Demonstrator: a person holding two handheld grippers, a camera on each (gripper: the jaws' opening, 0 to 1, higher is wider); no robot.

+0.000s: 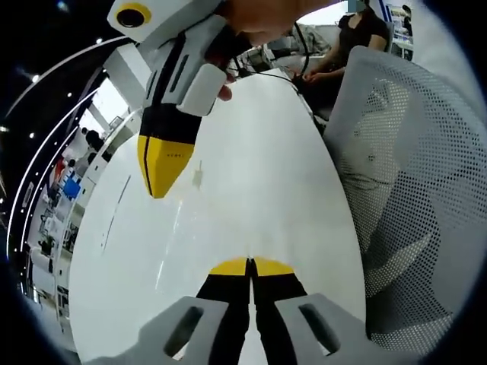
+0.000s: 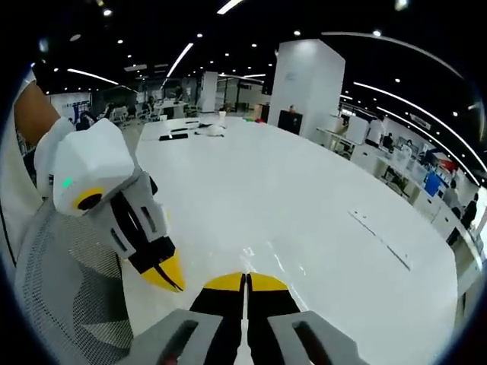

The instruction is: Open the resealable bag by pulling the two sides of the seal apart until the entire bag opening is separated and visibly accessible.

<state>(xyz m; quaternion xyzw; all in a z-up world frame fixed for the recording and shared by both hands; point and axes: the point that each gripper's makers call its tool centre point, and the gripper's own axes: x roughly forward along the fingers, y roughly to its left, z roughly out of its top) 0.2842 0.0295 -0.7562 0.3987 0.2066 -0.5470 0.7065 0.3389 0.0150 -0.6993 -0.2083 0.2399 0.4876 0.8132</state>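
The white desk [image 1: 251,167] stretched ahead beside a mesh chair [image 1: 411,175]. Above it, the left hand-held gripper [image 1: 250,266] and right hand-held gripper [image 2: 245,281] had jaws together; I could not tell where the bag was

Person [image 1: 358,38] at upper right of left gripper view partly cut by frame edge; mesh chair [image 1: 411,198] cut at right; small items [image 2: 190,131] on far worktop [image 2: 304,213] unidentifiable.

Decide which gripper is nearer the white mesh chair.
Left. The left gripper hangs right beside the white mesh chair, overlapping it in the right gripper view; the right gripper is farther off, out over the white table.
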